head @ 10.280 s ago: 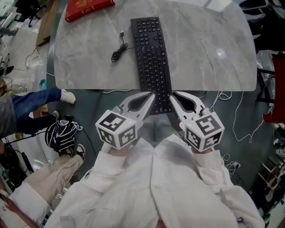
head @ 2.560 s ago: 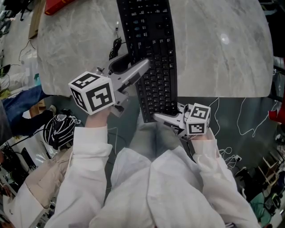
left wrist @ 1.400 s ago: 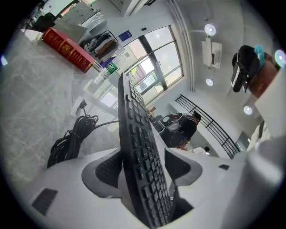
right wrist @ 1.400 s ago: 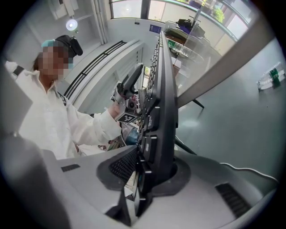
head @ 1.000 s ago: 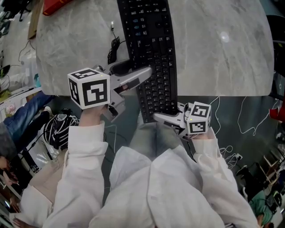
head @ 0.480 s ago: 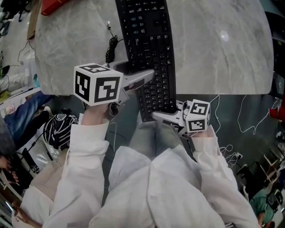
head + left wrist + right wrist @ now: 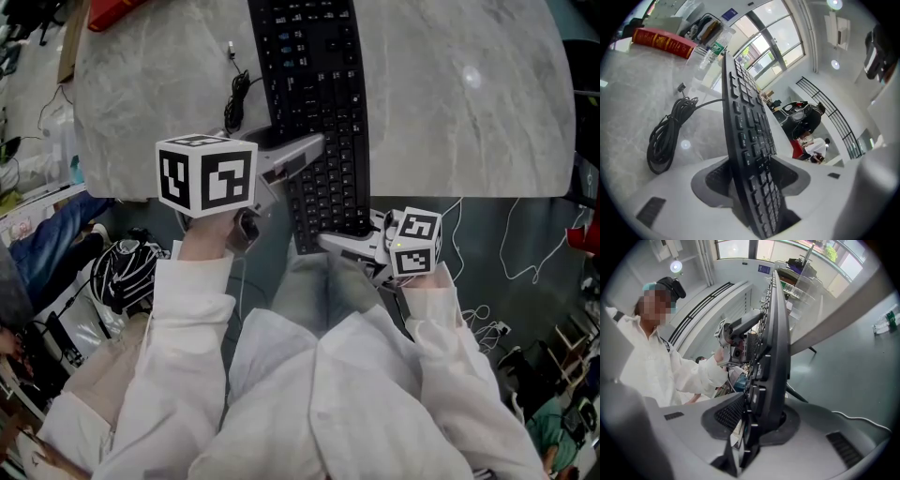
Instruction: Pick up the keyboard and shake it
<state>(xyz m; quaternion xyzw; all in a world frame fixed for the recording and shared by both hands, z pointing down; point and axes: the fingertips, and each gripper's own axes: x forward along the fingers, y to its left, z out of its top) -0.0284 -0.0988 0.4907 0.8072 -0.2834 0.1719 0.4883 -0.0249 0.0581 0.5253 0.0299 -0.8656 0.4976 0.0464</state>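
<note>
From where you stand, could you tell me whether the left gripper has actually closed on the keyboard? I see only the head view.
Observer: Not yet, as far as I can see. In the left gripper view the keyboard stands between the jaws of the left gripper. They have just been closing, but the pads do not appear to press on it.
Operator: Thank you. Is the right gripper holding it?
Observer: Yes. The right gripper view shows the right gripper shut on the keyboard's near end, with a pad pressing on each face.
Operator: Is anything past the keyboard's far end?
Observer: Yes, a clear plastic bottle with a green label shows there, near the red book.
</note>
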